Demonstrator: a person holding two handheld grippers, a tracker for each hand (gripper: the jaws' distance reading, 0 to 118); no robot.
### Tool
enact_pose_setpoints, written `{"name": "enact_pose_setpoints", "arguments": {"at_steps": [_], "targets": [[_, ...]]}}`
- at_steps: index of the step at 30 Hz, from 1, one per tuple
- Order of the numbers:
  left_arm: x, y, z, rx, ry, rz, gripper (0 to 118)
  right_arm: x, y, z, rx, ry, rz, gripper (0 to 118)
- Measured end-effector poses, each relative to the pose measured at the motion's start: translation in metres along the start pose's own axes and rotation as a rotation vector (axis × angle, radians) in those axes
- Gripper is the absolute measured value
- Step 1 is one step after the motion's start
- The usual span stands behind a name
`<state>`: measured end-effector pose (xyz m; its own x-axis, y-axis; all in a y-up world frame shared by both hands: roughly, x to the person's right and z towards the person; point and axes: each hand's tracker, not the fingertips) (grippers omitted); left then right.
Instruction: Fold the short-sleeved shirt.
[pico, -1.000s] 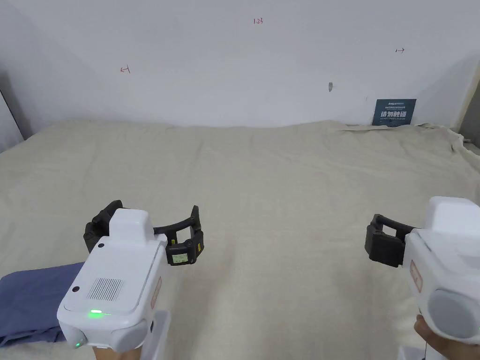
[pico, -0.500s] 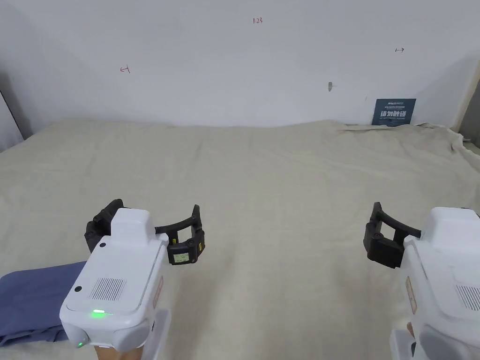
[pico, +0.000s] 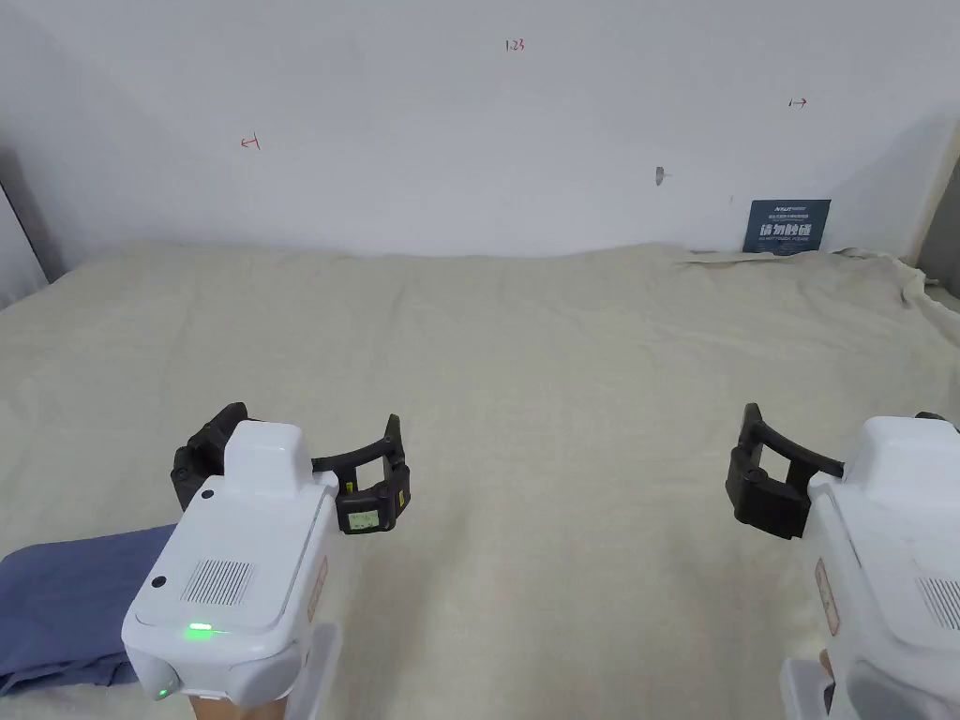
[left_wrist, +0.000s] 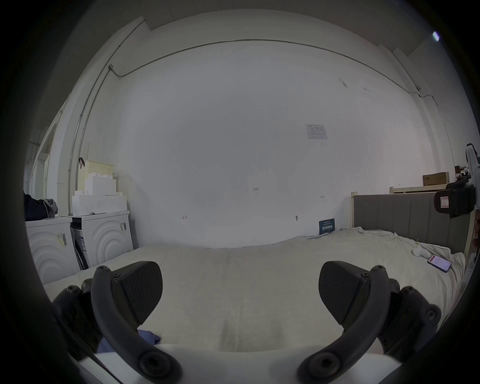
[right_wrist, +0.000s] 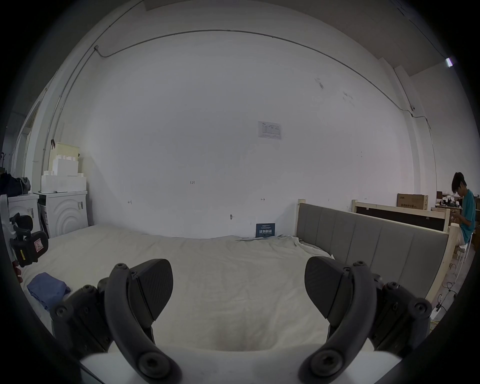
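Cream bedsheet (pico: 562, 394) lies bare ahead of both sets of fingers, the left gripper (left_wrist: 240, 291) and right gripper (right_wrist: 239, 288) gaping empty, while the blue shirt (pico: 66, 605), bunched behind and left of the left fingers, likely awaits grasping and spreading first.

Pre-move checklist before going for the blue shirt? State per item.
1. Left tongs open, holding nothing: ok.
2. Right tongs open, holding nothing: ok.
3. Blue shirt located, at the near left edge of the bed, beside the left tongs: ok.
4. Shirt spread flat for folding: not ok, it lies bunched.
5. Shirt fully in sight: not ok, the left tongs' housing covers part of it in the head view.
6. Phone lies far from the shirt: ok.
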<state>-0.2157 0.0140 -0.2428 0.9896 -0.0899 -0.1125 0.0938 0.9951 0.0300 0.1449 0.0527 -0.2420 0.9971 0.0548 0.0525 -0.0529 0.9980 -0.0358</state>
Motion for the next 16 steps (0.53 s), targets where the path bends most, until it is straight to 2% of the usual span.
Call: {"name": "enact_pose_setpoints", "arguments": {"at_steps": [16], "targets": [[0.0002,0.0,-0.0008,-0.002,-0.002,-0.004,118,0.0001,0.0015,0.001,0.002,0.01,0.002,104]]}}
